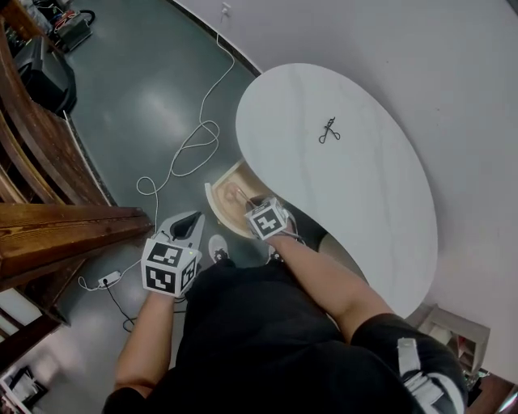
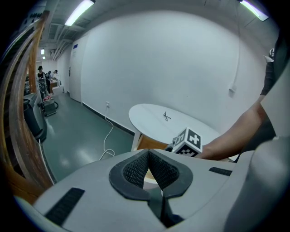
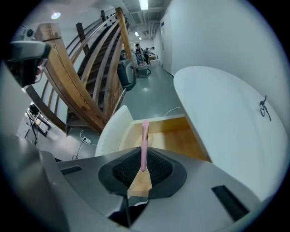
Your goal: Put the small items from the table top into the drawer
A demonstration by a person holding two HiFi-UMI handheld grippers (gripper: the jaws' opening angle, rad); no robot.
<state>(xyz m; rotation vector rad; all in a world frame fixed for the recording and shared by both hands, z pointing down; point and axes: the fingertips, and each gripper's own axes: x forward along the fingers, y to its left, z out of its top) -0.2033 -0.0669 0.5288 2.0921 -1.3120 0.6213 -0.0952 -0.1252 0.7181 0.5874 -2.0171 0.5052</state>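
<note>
- The right hand-held gripper [image 3: 143,166] is clamped on a pink stick [image 3: 144,140] that points ahead over the open drawer [image 3: 181,136].
- The left hand-held gripper [image 2: 148,168] is closed, holding nothing.
- Likely step: stowing the stick. Next, lower it and let go.
- A black item [image 1: 329,130] lies on the table [image 1: 380,210], well beyond the right gripper and too small to identify.

Ceiling strip lights [image 2: 79,12] glow evenly; fisheye edges warp, darken.
</note>
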